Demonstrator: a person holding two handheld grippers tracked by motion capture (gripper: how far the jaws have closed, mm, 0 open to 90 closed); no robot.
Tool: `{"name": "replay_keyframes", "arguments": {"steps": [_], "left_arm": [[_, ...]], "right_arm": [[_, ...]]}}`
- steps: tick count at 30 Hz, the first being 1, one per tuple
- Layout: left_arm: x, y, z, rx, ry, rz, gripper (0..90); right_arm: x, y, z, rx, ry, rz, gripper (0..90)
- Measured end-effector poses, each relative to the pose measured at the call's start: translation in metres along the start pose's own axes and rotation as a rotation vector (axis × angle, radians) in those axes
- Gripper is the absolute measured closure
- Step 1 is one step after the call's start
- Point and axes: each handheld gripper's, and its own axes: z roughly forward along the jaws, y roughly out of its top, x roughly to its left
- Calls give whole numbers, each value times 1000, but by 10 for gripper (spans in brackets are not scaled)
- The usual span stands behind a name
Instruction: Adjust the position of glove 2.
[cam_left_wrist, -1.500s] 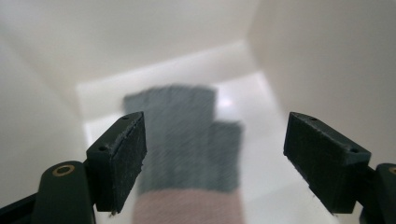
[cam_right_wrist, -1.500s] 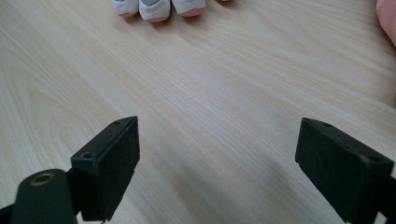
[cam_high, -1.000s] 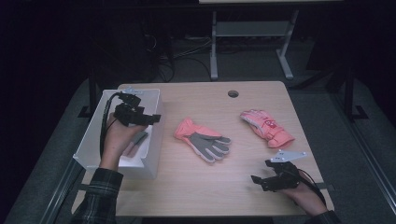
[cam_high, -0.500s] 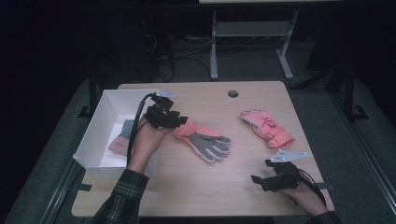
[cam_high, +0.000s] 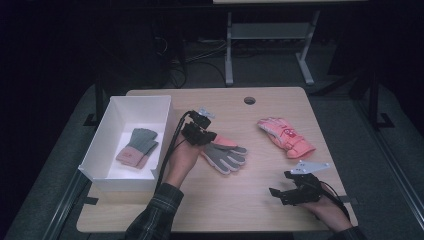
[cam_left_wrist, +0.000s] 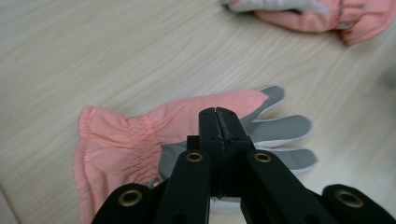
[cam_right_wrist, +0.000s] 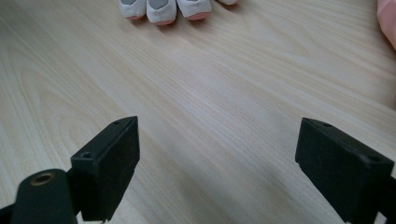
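Left gripper (cam_high: 200, 131) moved from white box (cam_high: 102, 150) to salmon glove (cam_high: 224, 152), jaws just pinched together, apparently on fabric. One glove boxed (cam_high: 137, 146); pink glove (cam_high: 285, 137) at 3 o'clock left. Right gripper (cam_high: 290, 190) spread, idle.

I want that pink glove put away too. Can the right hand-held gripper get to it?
Probably yes. The right hand-held gripper rests open on the table, and only bare tabletop lies between it and the pink glove.

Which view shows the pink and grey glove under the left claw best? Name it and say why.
The left gripper view: the pink and grey glove is close there, its gathered cuff and grey fingers sharp. The high view shows it small, partly under the left claw. The right gripper view catches its fingertips.
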Motion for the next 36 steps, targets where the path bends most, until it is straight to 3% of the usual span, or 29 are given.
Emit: {"name": "replay_keyframes", "arguments": {"steps": [9,16,23,36], "left_arm": [[13,-19,37,77,18,-26,896],[17,-28,49,114,-32,-41,897],[2,-27,51,119,-85,-9,898],[-41,-28,55,105,-197,40,898]], "right_arm": [[-1,-1,-1,-1,-1,4,134],[-2,-2,-2,5,-5,7,134],[-3,-3,-2,0,-9,5,134],[-3,-4,-4,1,-12,9,134]]}}
